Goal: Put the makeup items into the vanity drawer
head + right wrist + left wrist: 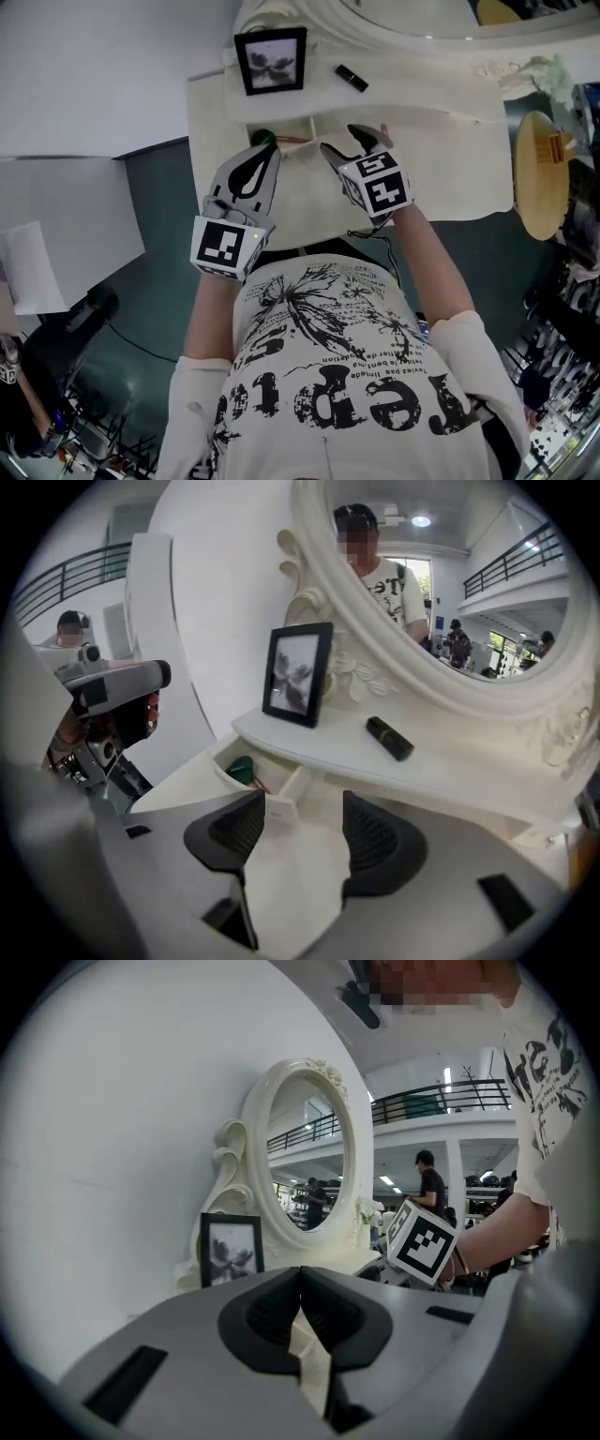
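Note:
The white vanity's small drawer (pixel 282 797) stands pulled out under the shelf. Inside it lie a green item (pixel 241 767) and a thin reddish pencil (pixel 259 782). A black lipstick tube (pixel 389 738) lies on the shelf, right of the black picture frame (pixel 298 674); the head view also shows the tube (pixel 352 78). My right gripper (pixel 305 808) hovers just in front of the drawer, open, with nothing between its pads. In the head view my left gripper (pixel 263 156) is beside the right gripper (pixel 339 140), at the drawer's left end near the green item (pixel 265 137), shut and empty.
The oval mirror (pixel 450 583) rises behind the shelf. A round wooden stool (pixel 542 173) stands to the right of the vanity top (pixel 450 159). White flowers (pixel 553 70) sit at its far right. Grey floor and a white sheet (pixel 28 267) lie to the left.

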`<action>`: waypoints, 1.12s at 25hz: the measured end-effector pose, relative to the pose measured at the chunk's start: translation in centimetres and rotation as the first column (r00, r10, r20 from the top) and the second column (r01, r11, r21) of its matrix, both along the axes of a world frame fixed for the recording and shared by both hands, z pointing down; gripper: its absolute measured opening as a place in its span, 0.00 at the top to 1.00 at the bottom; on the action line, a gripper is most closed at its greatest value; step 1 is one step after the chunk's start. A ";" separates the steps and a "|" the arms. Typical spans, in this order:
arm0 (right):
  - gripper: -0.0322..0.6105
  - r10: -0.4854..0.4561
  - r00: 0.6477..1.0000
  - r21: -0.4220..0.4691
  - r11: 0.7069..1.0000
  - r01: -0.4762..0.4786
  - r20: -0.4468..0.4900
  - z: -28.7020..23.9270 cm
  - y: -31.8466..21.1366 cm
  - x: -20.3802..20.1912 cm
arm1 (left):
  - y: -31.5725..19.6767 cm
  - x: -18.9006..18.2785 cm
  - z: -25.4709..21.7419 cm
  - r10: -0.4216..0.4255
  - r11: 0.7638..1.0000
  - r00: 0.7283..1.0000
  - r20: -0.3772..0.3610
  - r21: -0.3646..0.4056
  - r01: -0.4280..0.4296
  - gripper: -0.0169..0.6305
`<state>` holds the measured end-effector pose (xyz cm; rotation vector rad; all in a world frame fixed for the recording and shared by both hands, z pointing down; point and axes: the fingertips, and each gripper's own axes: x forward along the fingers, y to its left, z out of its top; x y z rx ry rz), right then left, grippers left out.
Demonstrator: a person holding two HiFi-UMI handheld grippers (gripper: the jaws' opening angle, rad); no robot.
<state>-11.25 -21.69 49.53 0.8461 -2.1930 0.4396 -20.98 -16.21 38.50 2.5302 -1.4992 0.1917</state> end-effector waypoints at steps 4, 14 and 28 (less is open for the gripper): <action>0.52 0.120 0.993 -0.013 0.993 -0.121 -0.016 0.9 -0.5 5.4 | -1.1 3.9 0.5 0.089 0.996 0.996 -0.009 -0.008 -0.089 0.95; 0.60 0.311 0.945 -0.117 0.940 -0.322 -0.099 5.8 -0.8 15.7 | -3.5 11.7 2.6 0.224 0.973 0.974 -0.008 -0.051 -0.225 0.95; 0.85 0.273 0.945 -0.207 0.928 -0.308 -0.182 10.2 -2.2 17.6 | -5.2 14.1 2.3 0.164 0.986 0.986 -0.040 -0.022 -0.165 0.95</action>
